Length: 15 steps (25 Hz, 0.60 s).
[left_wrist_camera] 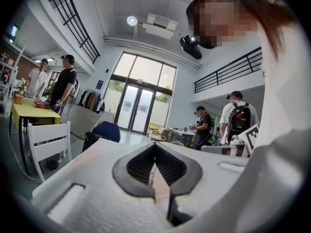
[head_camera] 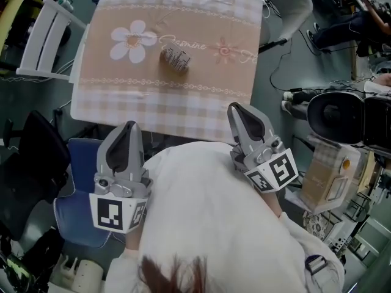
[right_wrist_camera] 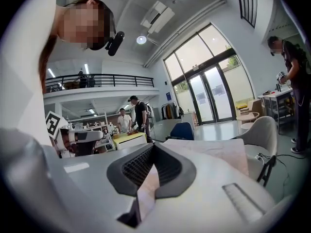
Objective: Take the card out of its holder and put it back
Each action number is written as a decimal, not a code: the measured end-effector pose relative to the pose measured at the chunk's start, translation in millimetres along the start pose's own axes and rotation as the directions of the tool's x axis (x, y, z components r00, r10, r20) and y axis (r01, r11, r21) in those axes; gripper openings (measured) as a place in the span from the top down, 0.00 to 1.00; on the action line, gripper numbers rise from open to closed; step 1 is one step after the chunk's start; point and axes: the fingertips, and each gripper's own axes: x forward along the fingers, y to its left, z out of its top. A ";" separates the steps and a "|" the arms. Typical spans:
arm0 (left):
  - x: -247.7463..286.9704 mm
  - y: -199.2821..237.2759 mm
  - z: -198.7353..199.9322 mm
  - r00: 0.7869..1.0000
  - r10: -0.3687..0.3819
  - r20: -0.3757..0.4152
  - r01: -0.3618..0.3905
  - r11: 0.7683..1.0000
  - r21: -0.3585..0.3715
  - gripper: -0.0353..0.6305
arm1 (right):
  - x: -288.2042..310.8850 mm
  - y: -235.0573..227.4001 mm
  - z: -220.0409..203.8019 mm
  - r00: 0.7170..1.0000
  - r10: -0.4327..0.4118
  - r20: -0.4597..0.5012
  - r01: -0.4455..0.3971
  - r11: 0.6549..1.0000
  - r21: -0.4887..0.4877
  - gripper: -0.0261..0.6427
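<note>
Left claw (head_camera: 129, 128) & right claw (head_camera: 236, 110) both shut, empty, held by the near edge of the bench (head_camera: 153, 124), well apart from the holder (head_camera: 175, 60) sitting mid-bench, slightly far. Card is too small to make out, but prob. light, thin, bendy & slick, so pinch its exposed edge gently w/ one claw while the other steadies the light holder.

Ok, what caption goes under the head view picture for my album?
The left tongs and right tongs, both shut and empty, wait short of the card holder on the flowered tablecloth.
</note>
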 end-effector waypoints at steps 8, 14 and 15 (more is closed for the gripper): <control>-7.0 0.4 -6.8 1.000 -0.028 -0.009 0.028 0.999 0.022 0.95 | -10.3 12.0 -14.2 1.000 -0.025 0.012 0.025 1.000 0.010 0.96; -7.9 -1.3 -10.5 0.998 -0.053 -0.025 0.053 0.998 0.032 0.95 | -6.2 21.4 -21.8 1.000 -0.004 0.000 0.004 1.000 0.021 0.96; -7.4 -2.1 -10.7 0.998 -0.060 -0.025 0.061 0.998 0.035 0.95 | -5.9 22.9 -22.9 1.000 -0.001 -0.004 0.001 1.000 0.019 0.96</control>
